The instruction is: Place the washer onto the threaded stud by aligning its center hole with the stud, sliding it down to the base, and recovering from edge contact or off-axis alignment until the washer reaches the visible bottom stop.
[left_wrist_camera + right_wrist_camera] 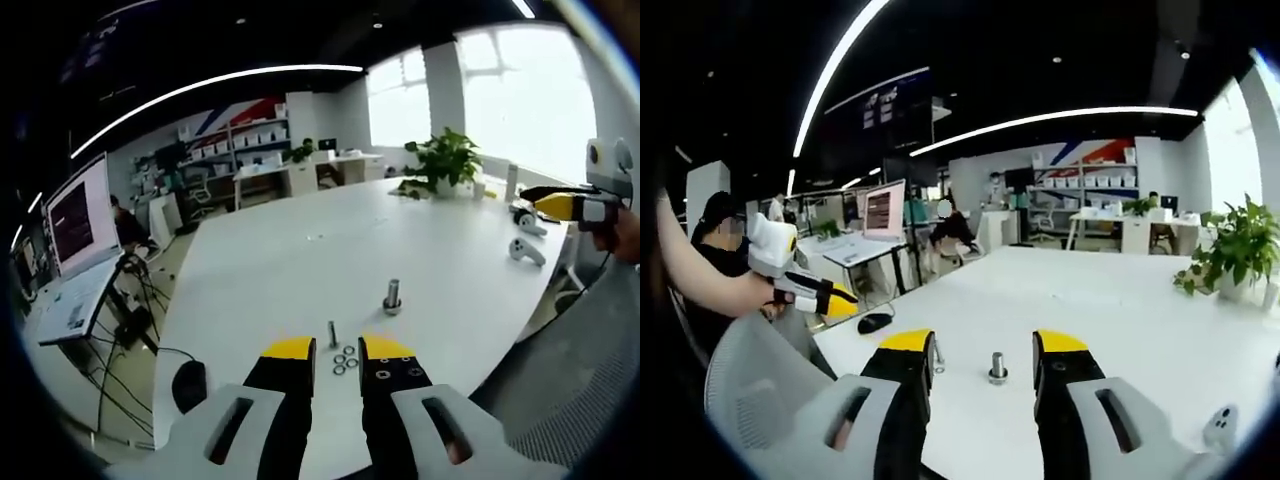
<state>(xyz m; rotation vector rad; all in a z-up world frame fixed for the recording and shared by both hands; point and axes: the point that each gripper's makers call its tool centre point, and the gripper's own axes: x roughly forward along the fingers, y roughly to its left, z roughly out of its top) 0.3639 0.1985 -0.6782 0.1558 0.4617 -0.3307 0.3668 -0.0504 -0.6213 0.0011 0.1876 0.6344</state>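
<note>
The left gripper hangs low over the near edge of the big white table. Its two yellow-tipped jaws are apart and hold nothing. Right between the tips, just a little farther away, lies a small bunch of washers, flat on the table. A thin threaded stud stands up straight just behind them. A bit farther and to the right stands a fat bolt, also upright, with a wide base.

The right gripper looks at the same table from another side. Its jaws are apart too, and empty. The fat bolt stands between its tips, and the thin stud peeks out beside its left jaw. In the left gripper view the right gripper is far off at the right edge of the table.

The left gripper is much nearer to the washers, so it looks best placed to pick one up. They lie straight ahead of its jaws. The stud points straight up, so a washer should stay flat and come down from above.
</note>
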